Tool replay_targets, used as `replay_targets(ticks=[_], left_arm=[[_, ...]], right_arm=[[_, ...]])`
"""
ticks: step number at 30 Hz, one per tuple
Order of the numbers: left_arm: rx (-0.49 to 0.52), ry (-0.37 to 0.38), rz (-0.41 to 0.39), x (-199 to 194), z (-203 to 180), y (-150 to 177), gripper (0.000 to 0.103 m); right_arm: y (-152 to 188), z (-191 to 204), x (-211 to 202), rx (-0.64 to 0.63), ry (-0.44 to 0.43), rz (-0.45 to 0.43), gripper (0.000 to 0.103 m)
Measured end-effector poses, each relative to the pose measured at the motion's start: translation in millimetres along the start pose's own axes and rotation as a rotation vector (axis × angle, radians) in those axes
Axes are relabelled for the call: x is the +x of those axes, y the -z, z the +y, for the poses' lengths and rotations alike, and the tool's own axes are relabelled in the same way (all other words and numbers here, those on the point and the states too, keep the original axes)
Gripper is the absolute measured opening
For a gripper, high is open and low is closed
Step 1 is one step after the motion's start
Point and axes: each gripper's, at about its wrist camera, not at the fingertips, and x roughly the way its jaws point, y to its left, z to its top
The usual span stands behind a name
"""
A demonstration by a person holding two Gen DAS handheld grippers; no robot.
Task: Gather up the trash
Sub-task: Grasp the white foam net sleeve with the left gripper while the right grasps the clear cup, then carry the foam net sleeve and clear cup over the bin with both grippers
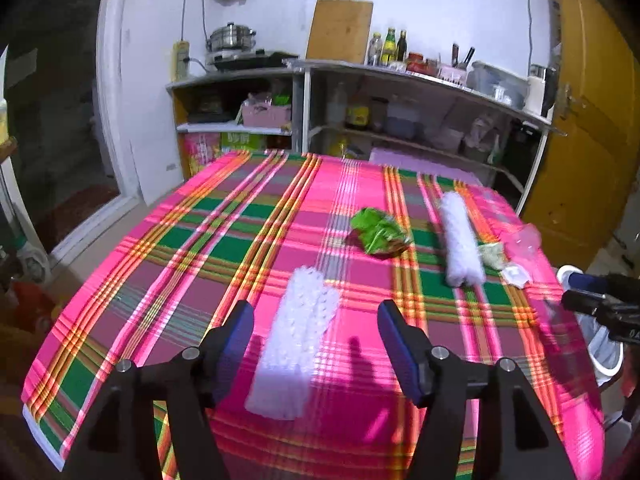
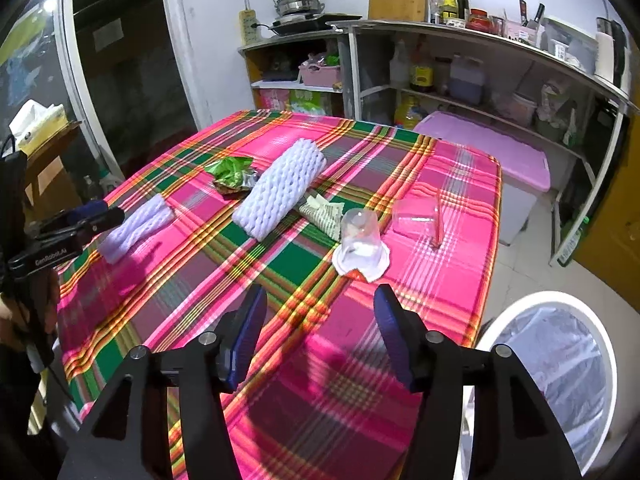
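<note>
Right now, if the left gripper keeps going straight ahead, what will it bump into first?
Probably the near foam net. It lies on the tablecloth between the open fingers of the left gripper, though depth is hard to judge.

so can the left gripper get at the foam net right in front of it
Probably yes. The left gripper is open, with the near foam net lying flat on the tablecloth between its fingers, and nothing on top of it or blocking the way.

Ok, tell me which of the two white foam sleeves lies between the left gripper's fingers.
The smaller foam sleeve, lengthwise between the open left gripper fingers. The bigger foam sleeve lies farther off, past the green wrapper.
</note>
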Motion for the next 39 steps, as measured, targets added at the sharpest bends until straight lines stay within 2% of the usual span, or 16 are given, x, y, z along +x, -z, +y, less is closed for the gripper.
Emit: replay_targets(ticks=[9,16,20,22,23,24,30,39], left_arm=[[0.006,-0.015,0.116,32.8,7.9,13.0,0.062],[0.001,0.017,0.155,38.7,6.0,20.5,0.038],[-0.002,0.023,0.149,37.1,5.1,22.2,0.033],[-0.004,0.026,0.147,35.8,4.3,22.5,0.032],[-0.004,0.027,0.146,35.4,3.5,22.7,0.032],[-0.005,0.030,0.143,34.6,2.7,23.0,0.031],[-0.007,0.042,0.124,29.6,-3.4,23.0,0.029],[0.013,0.086,0.095,11.8,-23.8,22.7,0.029]], right_arm=[[-13.6,-8.9,32.7,0.030,0.033,0.039,0.057],[-26.4,-17.5,50.6,0.052,0.039,0.049,0.057],[-31.1,-20.7,59.4,0.066,0.039,0.061,0.056],[-32.8,-21.2,61.1,0.069,0.035,0.060,0.045],[-32.7,-20.9,61.3,0.068,0.036,0.061,0.035],[-32.0,-20.5,60.4,0.066,0.040,0.060,0.033],[-27.7,-13.8,48.0,0.052,0.042,0.027,0.033],[-13.4,-5.6,7.4,0.053,0.037,-0.034,0.033]])
